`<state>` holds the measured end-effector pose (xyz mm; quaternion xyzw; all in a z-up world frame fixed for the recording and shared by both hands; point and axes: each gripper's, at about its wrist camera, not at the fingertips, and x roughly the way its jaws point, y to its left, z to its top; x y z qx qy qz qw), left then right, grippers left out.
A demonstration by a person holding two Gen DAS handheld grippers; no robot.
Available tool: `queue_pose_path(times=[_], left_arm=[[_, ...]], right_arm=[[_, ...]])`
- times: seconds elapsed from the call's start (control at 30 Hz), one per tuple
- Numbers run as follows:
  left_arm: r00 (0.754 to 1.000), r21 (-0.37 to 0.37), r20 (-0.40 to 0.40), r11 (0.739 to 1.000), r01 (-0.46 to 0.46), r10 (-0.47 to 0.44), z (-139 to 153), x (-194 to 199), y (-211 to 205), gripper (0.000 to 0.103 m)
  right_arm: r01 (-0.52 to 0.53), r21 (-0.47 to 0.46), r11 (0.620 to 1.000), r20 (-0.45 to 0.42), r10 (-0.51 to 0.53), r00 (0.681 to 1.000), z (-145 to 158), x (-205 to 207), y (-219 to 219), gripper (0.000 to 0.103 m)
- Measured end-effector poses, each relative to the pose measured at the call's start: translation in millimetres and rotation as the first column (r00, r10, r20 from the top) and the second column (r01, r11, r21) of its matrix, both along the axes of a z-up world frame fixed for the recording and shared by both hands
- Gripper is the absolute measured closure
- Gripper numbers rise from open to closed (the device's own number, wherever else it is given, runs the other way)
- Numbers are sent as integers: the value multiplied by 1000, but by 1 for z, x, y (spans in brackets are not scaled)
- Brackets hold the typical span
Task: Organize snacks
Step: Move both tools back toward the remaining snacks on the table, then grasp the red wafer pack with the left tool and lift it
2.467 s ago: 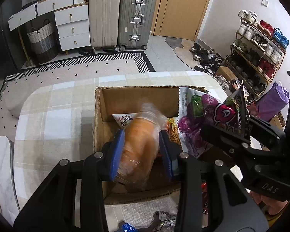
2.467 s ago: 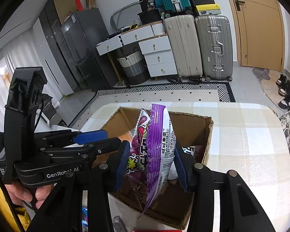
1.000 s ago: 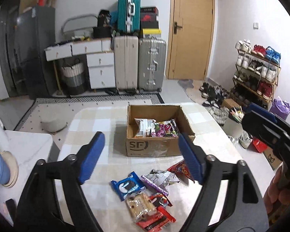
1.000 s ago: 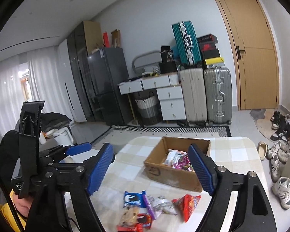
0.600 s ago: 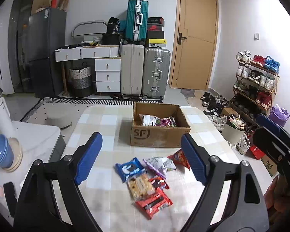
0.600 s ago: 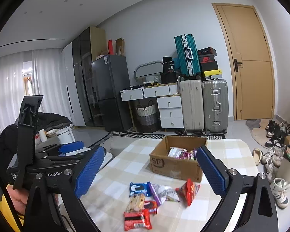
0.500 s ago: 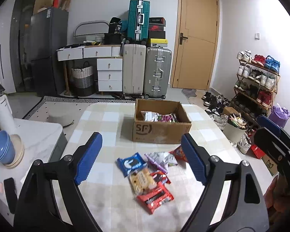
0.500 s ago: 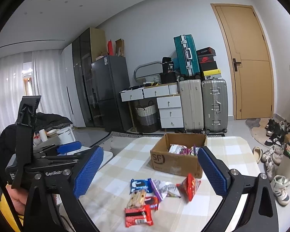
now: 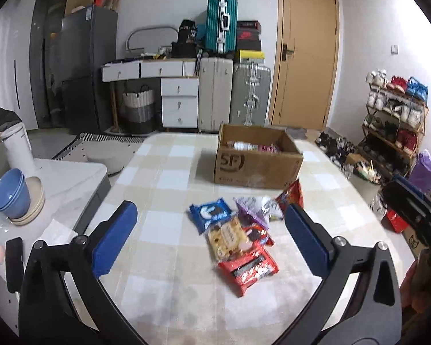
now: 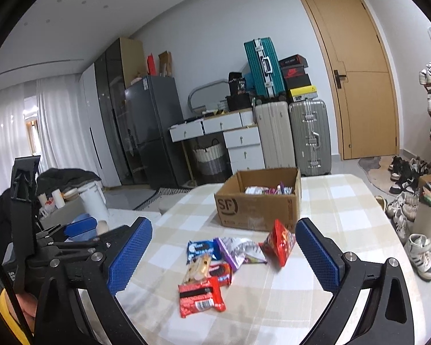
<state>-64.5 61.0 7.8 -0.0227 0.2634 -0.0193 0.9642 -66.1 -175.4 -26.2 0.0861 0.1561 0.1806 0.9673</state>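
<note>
An open cardboard box (image 9: pixel 258 166) (image 10: pixel 255 210) stands on the checked table, with several snack packs inside. In front of it lies a loose pile: a blue cookie pack (image 9: pixel 211 214) (image 10: pixel 201 248), a clear biscuit pack (image 9: pixel 228 240), a red wafer pack (image 9: pixel 248 270) (image 10: pixel 201 299), a purple-silver pack (image 10: pixel 238 248) and a red chip bag (image 9: pixel 291 195) (image 10: pixel 280 241). My left gripper (image 9: pixel 209 211) hovers short of the pile, its jaws opening with nothing between them. My right gripper (image 10: pixel 224 225) is open wide and empty, also back from the pile.
A white side counter at the left carries blue bowls (image 9: pixel 10 192), a white jug (image 9: pixel 18 149) and a dark phone (image 9: pixel 13 261). Suitcases (image 9: pixel 250 95), drawers and a door stand beyond the table. A shoe rack (image 9: pixel 393 115) lines the right wall.
Both grippers released their snack packs into the box, then drew back from it and sank lower. Their jaws spread wider. The loose pile came into view.
</note>
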Motion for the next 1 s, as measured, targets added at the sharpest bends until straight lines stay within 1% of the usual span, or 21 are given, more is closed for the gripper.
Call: queue_pose_path(times=[0.2,0.37,0.57,0.67,0.77,0.83,1.0], left_arm=[[995,-6,-99,1000,11,-12,-34,25,-1,0],[990,2,-137,999,39,-38,-50,40,-13,0],[978,-8,-198,998,62,-63,-71,55,-24,0],[965,-23,-252,997,74,-77,-89,66,-28,0],[944,-40,-319,996,79,-87,-109,80,-32,0],[921,-61,-379,995,75,-92,-126,92,-36,0],[877,-93,-472,994,52,-90,-153,121,-45,0]], right_arm=[[-2,-9,1000,-22,2,1000,-16,7,3,1],[0,9,1000,-60,0,998,-29,16,-1,1],[5,21,1000,-89,-3,996,-40,23,-6,1],[7,21,1000,-97,-4,995,-44,26,-6,1],[6,23,1000,-111,-4,994,-52,31,-7,1],[6,29,1000,-125,-3,992,-58,35,-9,1],[11,51,999,-167,-2,986,-77,48,-17,1]])
